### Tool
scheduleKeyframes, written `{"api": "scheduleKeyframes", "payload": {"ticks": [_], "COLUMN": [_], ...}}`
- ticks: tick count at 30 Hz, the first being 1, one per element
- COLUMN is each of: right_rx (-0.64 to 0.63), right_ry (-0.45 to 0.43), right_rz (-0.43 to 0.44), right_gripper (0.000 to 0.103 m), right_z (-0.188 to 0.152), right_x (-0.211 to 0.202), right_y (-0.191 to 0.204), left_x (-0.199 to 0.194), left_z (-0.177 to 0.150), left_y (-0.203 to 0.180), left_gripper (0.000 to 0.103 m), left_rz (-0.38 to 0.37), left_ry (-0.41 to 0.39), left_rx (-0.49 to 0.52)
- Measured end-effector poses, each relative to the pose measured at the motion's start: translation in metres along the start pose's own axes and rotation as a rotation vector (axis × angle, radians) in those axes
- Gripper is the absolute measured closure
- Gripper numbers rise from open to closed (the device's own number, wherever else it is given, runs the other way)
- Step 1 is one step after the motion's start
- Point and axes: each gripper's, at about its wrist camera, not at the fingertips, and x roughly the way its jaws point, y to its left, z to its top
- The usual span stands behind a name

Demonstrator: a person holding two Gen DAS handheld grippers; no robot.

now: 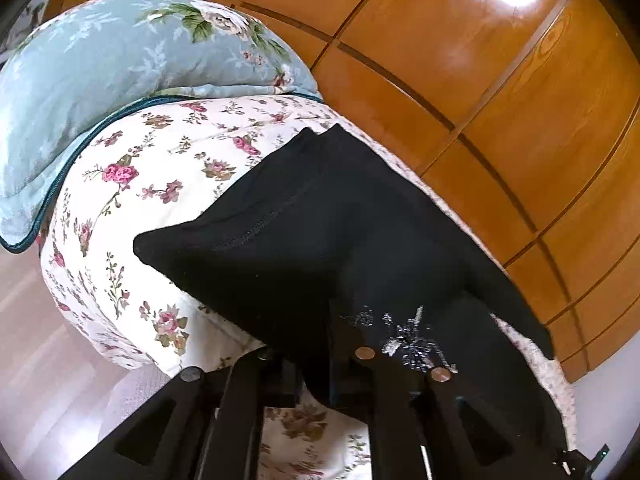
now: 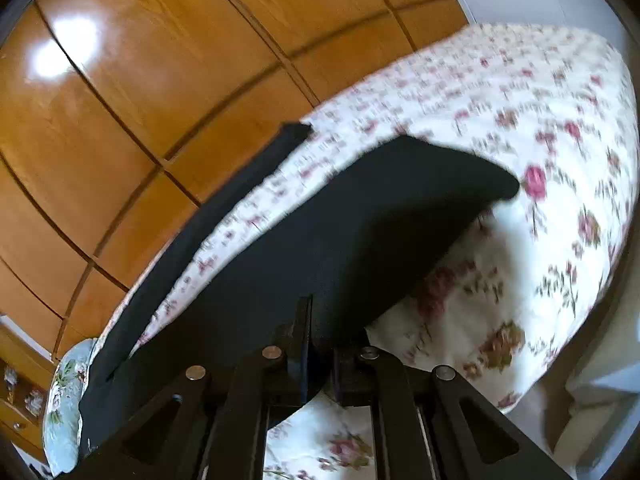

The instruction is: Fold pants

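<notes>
Black pants [image 1: 320, 232] lie on a floral bedspread [image 1: 160, 168], with a stitched seam and a sparkly silver decoration near my fingers. My left gripper [image 1: 316, 376] is shut on the pants' near edge and lifts it off the bed. In the right wrist view the same black pants [image 2: 360, 224] spread forward, one corner raised above the bedspread [image 2: 520, 128]. My right gripper [image 2: 320, 364] is shut on the fabric's near edge. A narrow strip of the pants [image 2: 224, 216] runs along the bed's far edge.
A light-blue floral pillow [image 1: 120, 64] lies at the head of the bed and also shows in the right wrist view [image 2: 64, 396]. A glossy wooden wardrobe [image 1: 480, 80] stands close behind the bed. Pale floor [image 1: 36, 340] lies to the left.
</notes>
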Motion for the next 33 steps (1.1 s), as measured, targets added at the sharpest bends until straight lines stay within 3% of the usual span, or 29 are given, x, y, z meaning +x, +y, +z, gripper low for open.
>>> {"api": "scheduleKeyframes", "payload": {"ticks": [3, 7, 9, 10, 13, 18, 20, 25, 27, 29, 33], "right_rx": [0.049, 0.158, 0.242, 0.268, 0.249, 0.1, 0.103, 0.129, 0.12, 0.116, 0.148], "right_ry": [0.008, -0.031, -0.032, -0.029, -0.005, -0.115, -0.132, -0.056, -0.084, -0.112, -0.209], "right_rz": [0.041, 0.055, 0.065, 0.066, 0.017, -0.019, -0.062, -0.143, -0.169, -0.237, -0.415], "right_gripper": [0.084, 0.067, 0.067, 0.068, 0.092, 0.095, 0.095, 0.093, 0.089, 0.073, 0.067], "right_z": [0.003, 0.026, 0.037, 0.041, 0.053, 0.06, 0.06, 0.046, 0.046, 0.049, 0.058], "right_x": [0.002, 0.004, 0.01, 0.013, 0.018, -0.017, -0.024, -0.008, -0.014, -0.023, -0.055], "right_y": [-0.011, -0.036, -0.052, -0.057, -0.057, -0.034, -0.039, -0.063, -0.064, -0.066, -0.079], "left_x": [-0.001, 0.0, 0.006, 0.01, 0.02, 0.018, 0.021, 0.022, 0.019, 0.015, 0.001], "left_z": [0.004, 0.015, 0.019, 0.02, 0.019, 0.014, 0.015, 0.014, 0.015, 0.015, 0.022], "left_y": [0.001, 0.012, 0.017, 0.018, 0.014, -0.004, -0.004, -0.002, 0.004, 0.009, 0.017], "left_gripper": [0.076, 0.073, 0.073, 0.072, 0.075, 0.087, 0.088, 0.086, 0.083, 0.078, 0.073], "left_rz": [-0.016, -0.029, -0.008, 0.011, 0.079, 0.171, 0.183, 0.181, 0.158, 0.133, 0.127], "left_ry": [-0.022, -0.039, -0.033, -0.02, 0.001, -0.012, -0.009, -0.01, -0.004, 0.001, -0.014], "left_rx": [-0.018, -0.08, -0.1, -0.099, -0.064, 0.056, 0.065, 0.077, 0.054, 0.024, -0.022]}}
